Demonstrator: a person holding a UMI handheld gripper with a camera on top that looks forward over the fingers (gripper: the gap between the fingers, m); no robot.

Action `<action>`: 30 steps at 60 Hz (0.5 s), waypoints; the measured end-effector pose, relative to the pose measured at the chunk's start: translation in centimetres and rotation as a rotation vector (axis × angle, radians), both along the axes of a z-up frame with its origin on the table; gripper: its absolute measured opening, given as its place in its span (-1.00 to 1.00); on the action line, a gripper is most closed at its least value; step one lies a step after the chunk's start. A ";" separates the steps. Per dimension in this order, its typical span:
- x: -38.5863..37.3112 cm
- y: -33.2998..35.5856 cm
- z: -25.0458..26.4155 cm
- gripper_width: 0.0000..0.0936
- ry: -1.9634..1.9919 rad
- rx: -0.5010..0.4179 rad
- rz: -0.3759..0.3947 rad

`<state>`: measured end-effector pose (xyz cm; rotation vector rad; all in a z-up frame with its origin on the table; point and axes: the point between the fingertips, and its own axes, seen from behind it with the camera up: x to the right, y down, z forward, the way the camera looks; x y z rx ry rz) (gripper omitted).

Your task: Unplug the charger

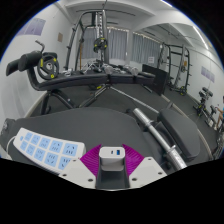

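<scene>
The tool [111, 165] appears as two light grey, near-white fingers [84, 175] of flat, angular outline, one at each side, each tapering toward its tip. The inner face of each finger carries a magenta pad [97, 158]; the two pads slope inward and form a V-shaped magenta recess. The finger bodies are plain and matt, with straight chamfered edges. No screws, cables or markings can be made out on them, and no hand or sleeve shows.

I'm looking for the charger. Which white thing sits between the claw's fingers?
The small white charger, right between the fingers of the claw. The long power strip with many sockets lies off to one side.
</scene>
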<state>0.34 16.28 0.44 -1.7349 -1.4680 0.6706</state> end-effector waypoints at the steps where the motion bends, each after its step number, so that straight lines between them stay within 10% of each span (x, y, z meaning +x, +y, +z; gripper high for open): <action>1: 0.0 0.2 -0.4 -0.30 -0.007 0.005 -0.001; 6: -0.1 0.2 -1.6 -0.12 -0.026 0.014 0.011; 11: 0.2 0.6 -1.6 0.85 -0.037 0.014 0.001; 30: 8.4 -2.7 8.8 0.83 0.034 0.044 0.034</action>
